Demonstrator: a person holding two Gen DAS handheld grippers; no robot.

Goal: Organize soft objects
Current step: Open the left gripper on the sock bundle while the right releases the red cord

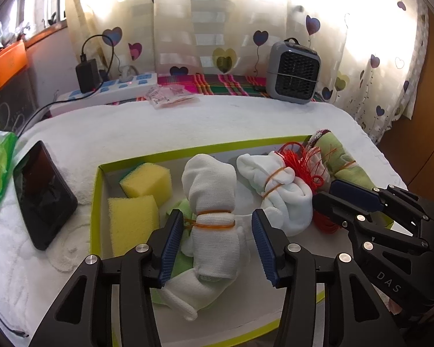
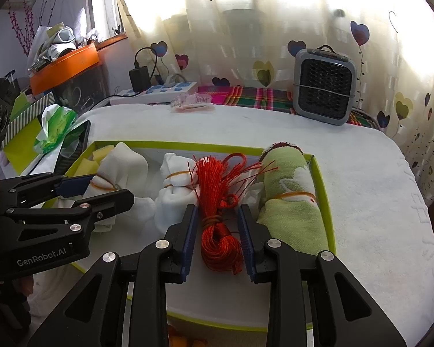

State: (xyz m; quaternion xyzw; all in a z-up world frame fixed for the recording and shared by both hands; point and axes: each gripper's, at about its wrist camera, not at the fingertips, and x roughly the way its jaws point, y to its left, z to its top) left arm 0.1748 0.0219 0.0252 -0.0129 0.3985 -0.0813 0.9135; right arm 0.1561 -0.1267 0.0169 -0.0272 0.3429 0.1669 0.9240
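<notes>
Placing step, judged near done: left tongs [image 1: 215, 228] wide astride white roll [image 1: 212, 199], right tongs [image 2: 217, 231] narrower astride red cord [image 2: 220, 231], neither gripping, all inside tray [image 1: 97, 202]; next, probably withdrawing clear.

Lime-edged tray [image 1: 97, 202], yellow sponges [image 1: 146, 183], red cord bundle [image 2: 220, 231], heart-patterned curtain [image 1: 318, 29].

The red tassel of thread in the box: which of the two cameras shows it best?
The right wrist view. There the red tassel lies centered between the open right tool, visible whole from its loops to its coiled end. In the left wrist view only its loops show, behind a white cloth bundle, and the right tool covers the rest.
</notes>
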